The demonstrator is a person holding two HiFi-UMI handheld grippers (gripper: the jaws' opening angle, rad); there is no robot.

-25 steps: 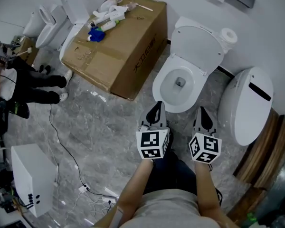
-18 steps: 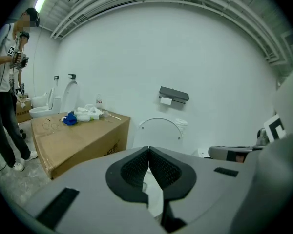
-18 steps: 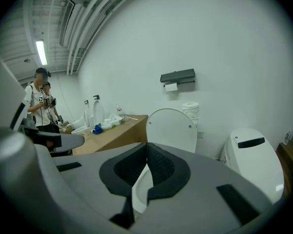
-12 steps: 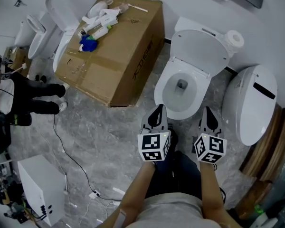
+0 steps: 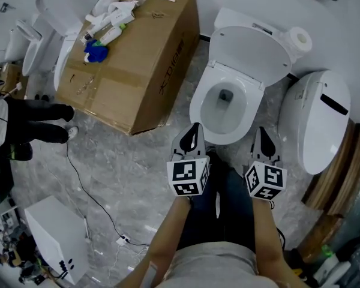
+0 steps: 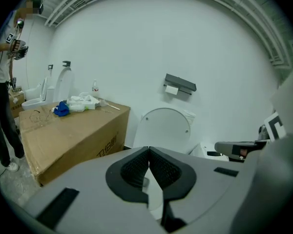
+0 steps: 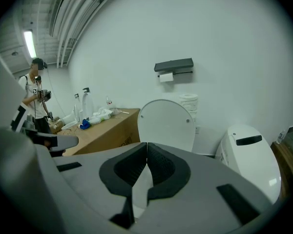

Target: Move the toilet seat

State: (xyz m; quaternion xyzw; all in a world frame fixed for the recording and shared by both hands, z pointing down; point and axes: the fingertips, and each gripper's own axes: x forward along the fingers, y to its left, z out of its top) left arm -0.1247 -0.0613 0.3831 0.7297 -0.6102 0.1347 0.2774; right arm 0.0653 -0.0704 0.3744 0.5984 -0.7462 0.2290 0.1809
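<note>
Count: four toilets – the centre toilet [image 5: 199, 108] open, a closed toilet [image 5: 315, 128] to its right, two far-left toilets [image 5: 21, 44] past the one cardboard box [image 5: 132, 65]. One paper roll [image 5: 300, 39].

The left gripper [image 5: 194, 131] and right gripper [image 5: 263, 132] are hovering side by side just short of the centre bowl, pointing at it, jaws pressed together on nothing. The toilet seat lid [image 5: 249, 47] is standing raised against the tank – untouched.

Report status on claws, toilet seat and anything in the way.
Left claw and right claw shut, empty. Toilet seat down, lid up, both untouched. Cardboard box alongside, not in the way.
</note>
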